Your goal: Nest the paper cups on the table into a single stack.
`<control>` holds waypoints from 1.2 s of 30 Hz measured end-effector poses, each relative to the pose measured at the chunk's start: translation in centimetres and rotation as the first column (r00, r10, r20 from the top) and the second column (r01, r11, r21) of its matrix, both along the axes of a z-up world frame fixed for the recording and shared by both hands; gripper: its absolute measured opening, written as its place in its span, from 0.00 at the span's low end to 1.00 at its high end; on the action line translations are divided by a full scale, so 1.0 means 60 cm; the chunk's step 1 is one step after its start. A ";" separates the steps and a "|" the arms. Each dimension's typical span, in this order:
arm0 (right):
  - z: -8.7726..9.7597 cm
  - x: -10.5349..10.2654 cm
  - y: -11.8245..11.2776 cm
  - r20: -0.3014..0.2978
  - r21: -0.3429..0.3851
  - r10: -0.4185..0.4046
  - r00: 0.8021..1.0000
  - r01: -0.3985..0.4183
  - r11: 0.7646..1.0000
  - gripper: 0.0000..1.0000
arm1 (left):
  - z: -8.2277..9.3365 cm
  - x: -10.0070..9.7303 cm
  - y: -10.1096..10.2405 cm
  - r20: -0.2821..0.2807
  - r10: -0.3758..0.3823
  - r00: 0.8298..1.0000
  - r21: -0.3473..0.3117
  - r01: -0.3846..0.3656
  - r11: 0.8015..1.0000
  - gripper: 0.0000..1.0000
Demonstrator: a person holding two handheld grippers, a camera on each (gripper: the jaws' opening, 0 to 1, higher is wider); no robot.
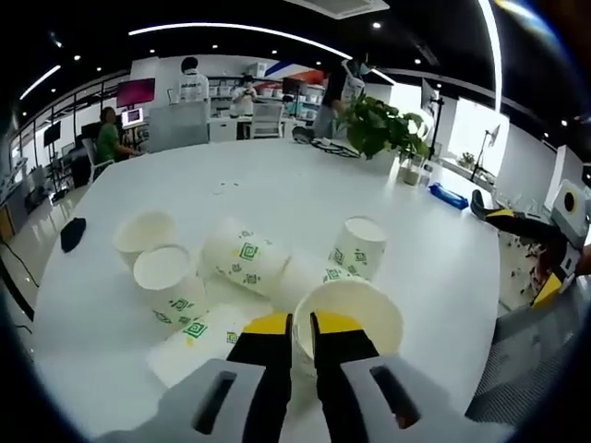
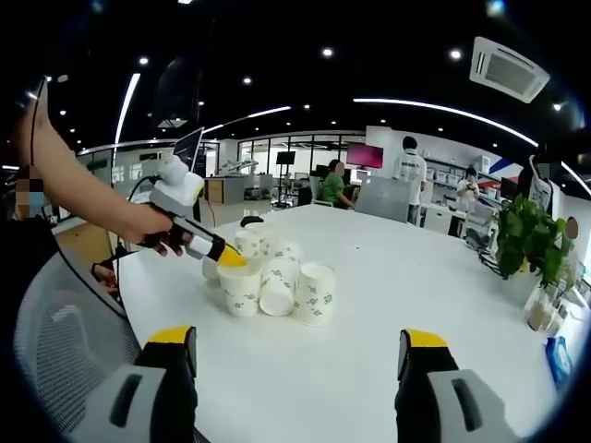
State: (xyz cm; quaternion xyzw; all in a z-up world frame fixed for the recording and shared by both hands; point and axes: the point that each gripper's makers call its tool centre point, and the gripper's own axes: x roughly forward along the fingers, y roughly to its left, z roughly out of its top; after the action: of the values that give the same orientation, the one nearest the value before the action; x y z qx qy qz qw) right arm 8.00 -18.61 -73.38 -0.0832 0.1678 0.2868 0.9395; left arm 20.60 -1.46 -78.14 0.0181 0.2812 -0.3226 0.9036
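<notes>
In the left gripper view, the left gripper [image 1: 301,325] is seen with its yellow-tipped jaws drawn nearly together on the near rim of an upright paper cup [image 1: 349,318], whose open mouth faces up and whose long axis stands roughly vertical to the tabletop [image 1: 305,185]. The first pick is therefore judged to be in hand, with no stack yet begun. Just beyond the held cup, the remaining cups are gathered in a loose cluster: two upright cups [image 1: 166,277] at the left with mouths up, a cup lying on its side [image 1: 242,257] in the middle, another toppled cup [image 1: 199,337] nearest the jaws at the left, and an inverted cup [image 1: 359,245] at the right, base uppermost. In the right gripper view, the right gripper [image 2: 295,355] is held wide open and empty, well apart from the cup cluster [image 2: 272,277], where the left gripper is seen at the cups in a person's hand [image 2: 162,231]. The next move is judged to call for the held cup to be lifted and lowered, mouth up, into another upright cup; the toppled and inverted cups would need to be righted before nesting.
</notes>
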 end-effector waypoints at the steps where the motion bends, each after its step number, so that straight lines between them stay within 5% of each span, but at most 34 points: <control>1: 0.000 0.000 -0.001 0.000 0.000 -0.001 1.000 0.001 1.000 0.91 | 0.000 0.000 0.000 0.000 -0.001 1.000 0.000 0.001 1.000 0.03; 36: -0.005 0.000 -0.001 -0.006 -0.003 0.008 1.000 -0.009 1.000 0.90 | 0.023 -0.073 -0.041 -0.062 -0.049 0.997 -0.085 0.044 0.995 0.00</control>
State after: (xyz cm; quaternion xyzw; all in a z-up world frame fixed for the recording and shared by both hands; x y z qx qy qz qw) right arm 8.02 -18.67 -73.70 -0.0843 0.1705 0.2908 0.9377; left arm 16.20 -3.89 -76.77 -0.0237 0.2957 -0.3555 0.8864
